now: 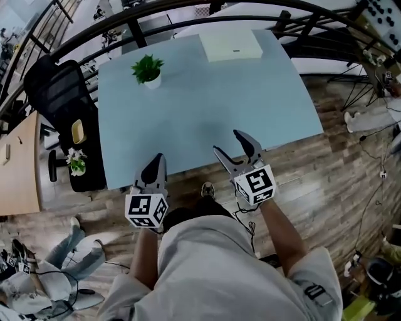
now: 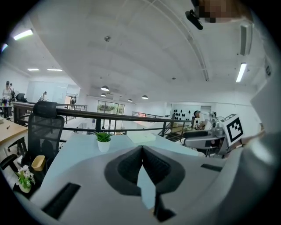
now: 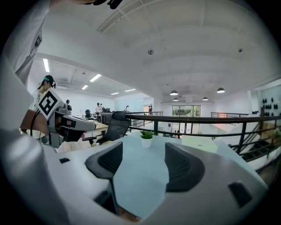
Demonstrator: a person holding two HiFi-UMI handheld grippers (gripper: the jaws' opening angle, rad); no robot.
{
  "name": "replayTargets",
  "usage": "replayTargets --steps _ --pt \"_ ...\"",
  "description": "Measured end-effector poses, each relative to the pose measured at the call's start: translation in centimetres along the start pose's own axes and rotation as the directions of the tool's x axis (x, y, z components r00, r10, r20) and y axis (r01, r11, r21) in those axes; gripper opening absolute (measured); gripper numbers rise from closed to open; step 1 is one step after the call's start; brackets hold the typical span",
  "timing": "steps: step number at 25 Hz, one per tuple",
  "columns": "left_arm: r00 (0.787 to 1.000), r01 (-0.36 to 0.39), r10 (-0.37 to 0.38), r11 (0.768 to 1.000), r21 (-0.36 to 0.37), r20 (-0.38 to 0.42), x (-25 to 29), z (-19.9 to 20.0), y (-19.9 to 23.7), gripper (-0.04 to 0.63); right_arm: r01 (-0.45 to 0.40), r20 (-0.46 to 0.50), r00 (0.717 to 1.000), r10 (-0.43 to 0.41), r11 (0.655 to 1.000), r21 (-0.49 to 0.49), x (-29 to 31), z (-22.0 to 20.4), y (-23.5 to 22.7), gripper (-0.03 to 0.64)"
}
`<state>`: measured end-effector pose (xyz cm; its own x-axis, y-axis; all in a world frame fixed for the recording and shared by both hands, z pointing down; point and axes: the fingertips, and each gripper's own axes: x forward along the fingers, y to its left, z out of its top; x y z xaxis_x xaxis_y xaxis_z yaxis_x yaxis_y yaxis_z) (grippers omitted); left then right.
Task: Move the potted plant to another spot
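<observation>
A small green plant in a white pot (image 1: 148, 71) stands upright on the far left part of the pale blue table (image 1: 250, 106); it also shows as the potted plant (image 2: 103, 142) and the potted plant (image 3: 146, 138). My left gripper (image 1: 156, 160) hovers at the table's near edge with its jaws together and nothing between them. My right gripper (image 1: 233, 143) sits over the near edge too, jaws apart and empty. Both are well short of the pot.
A flat white box (image 1: 230, 45) lies at the table's far edge. A black office chair (image 1: 62, 94) stands left of the table, with a small flower bunch (image 1: 77, 164) near it. A dark railing (image 1: 188, 9) runs behind the table. Wooden floor lies to the right.
</observation>
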<state>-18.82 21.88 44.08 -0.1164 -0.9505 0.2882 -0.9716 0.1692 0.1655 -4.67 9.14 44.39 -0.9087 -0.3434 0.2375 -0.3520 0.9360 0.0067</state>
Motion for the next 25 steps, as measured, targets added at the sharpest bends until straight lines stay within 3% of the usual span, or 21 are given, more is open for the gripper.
replayTargets --steps 6,10,15,25 --pt "0.995 -0.018 0.016 1.0 -0.016 -0.094 2.8 -1.8 0.7 0.012 -0.018 -0.013 1.0 0.019 0.998 0.055 1.7 -1.9 -1.6 0.29" --pt "0.994 -0.023 0.021 1.0 -0.01 -0.109 4.5 -1.9 1.3 0.012 -0.035 -0.001 0.999 0.035 0.994 0.103 3.3 -2.7 -2.0 0.284" --pt "0.99 -0.019 0.015 0.999 -0.034 -0.138 6.4 -3.0 3.0 0.012 -0.056 -0.044 0.997 0.059 0.995 0.08 6.0 -3.6 -1.6 0.281" --pt "0.987 -0.045 0.034 0.997 -0.064 -0.157 10.0 -2.6 9.9 0.012 -0.077 -0.131 0.987 0.087 0.993 0.085 13.2 -4.6 -0.6 0.306"
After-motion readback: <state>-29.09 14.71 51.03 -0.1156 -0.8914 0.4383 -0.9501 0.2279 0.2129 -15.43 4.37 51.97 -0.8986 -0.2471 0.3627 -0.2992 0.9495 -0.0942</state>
